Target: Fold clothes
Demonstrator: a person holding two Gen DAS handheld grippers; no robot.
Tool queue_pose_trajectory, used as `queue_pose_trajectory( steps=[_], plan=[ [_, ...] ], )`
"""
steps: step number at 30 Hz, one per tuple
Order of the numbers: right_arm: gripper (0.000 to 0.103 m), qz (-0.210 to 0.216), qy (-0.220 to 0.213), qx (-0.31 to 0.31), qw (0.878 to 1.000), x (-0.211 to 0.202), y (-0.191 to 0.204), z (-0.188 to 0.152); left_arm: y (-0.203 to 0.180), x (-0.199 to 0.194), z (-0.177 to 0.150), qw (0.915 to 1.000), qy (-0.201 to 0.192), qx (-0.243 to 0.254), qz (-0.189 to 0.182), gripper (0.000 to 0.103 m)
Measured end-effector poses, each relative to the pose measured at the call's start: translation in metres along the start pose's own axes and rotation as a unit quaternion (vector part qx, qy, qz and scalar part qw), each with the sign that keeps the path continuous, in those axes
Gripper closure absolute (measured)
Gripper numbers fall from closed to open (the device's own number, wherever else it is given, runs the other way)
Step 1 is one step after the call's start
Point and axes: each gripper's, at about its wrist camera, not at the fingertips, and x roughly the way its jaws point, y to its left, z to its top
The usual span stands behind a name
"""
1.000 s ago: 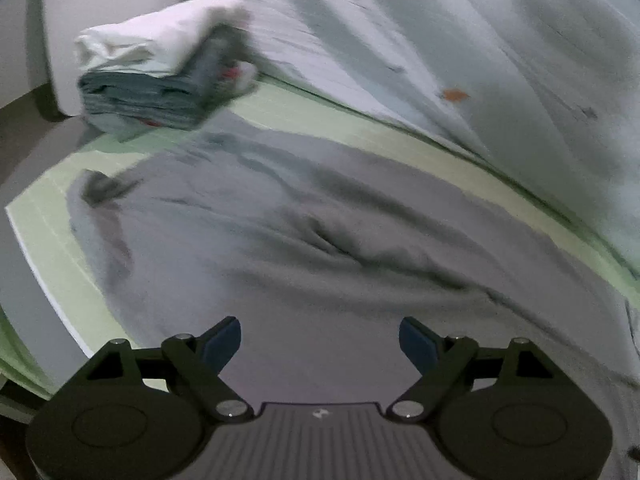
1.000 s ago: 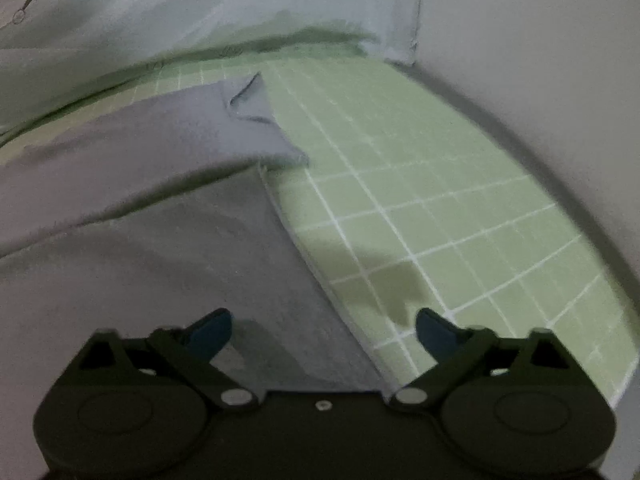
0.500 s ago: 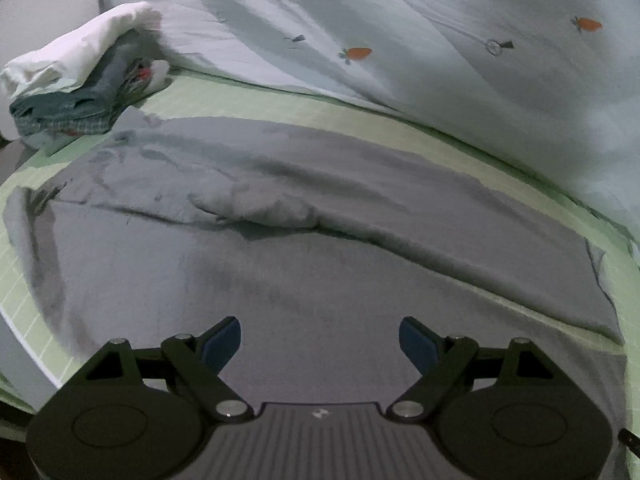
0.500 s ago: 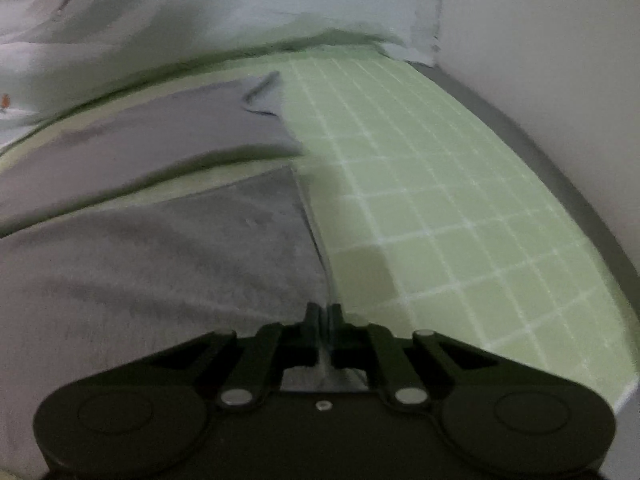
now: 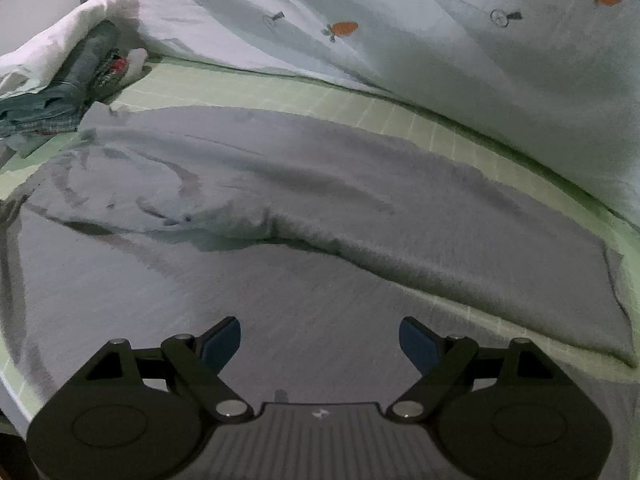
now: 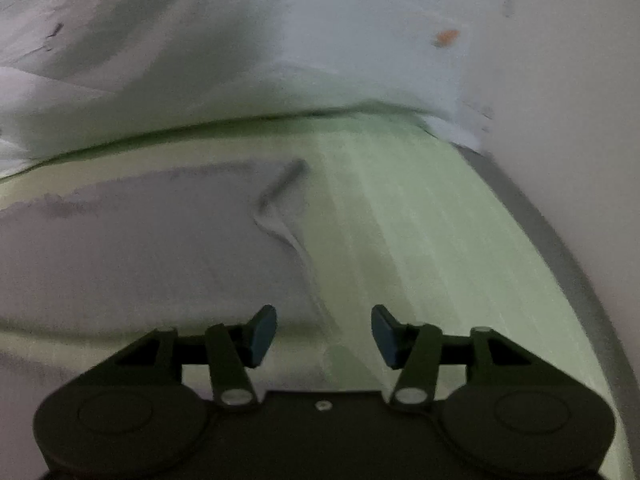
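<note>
Two grippers in view, both empty now. R gripper: was wide apart 1 s back over garment edge, pinched shut on that edge half a sec ago, now fingers parted again, roughly halfway, just been opening, nothing between them, only green mat showing in the gap. Means edge got nipped, tugged and let go, prob a quick straighten/flatten, not a fold carry. R view blurry, so mid-move. L gripper: fingers spread wide, unchanged across the sec, holding nothing, hovering over cloth; view has swung from stack side toward garment middle. Grey garment: spread on green grid mat on bed, between folded stack at left and carrot-print duvet behind. Looks already doubled lengthwise, upper layer lying over lower w/ ridge running across centre, some wrinkles + dark marks at left end, right end squared off near mat edge. In R view, small puckered corner at garment end, not fully flat. Judgement: early-mid fold, smoothing stage, next fold not begun.
</note>
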Motion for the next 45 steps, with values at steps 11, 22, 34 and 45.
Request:
queue_pose_trajectory(
  steps=[11, 22, 34, 45],
  plan=[
    [0.074, 0.057, 0.021, -0.046, 0.997, 0.119, 0.032, 0.068, -0.044, 0.064, 0.029, 0.9975, 0.048, 0.041, 0.031, 0.016],
    [0.06, -0.012, 0.005, 0.014, 1.0, 0.147, -0.017, 0.104, -0.049, 0.092, 0.027, 0.9947, 0.081, 0.045, 0.045, 0.016],
    [0.099, 0.035, 0.018, -0.022, 0.999, 0.182, 0.011, 0.124, -0.047, 0.094, 0.022, 0.9937, 0.096, 0.037, 0.045, 0.014],
    [0.035, -0.06, 0.026, -0.008, 0.998, 0.176, -0.004, 0.143, -0.029, 0.089, 0.022, 0.9946, 0.096, 0.001, 0.039, 0.012]
  ],
)
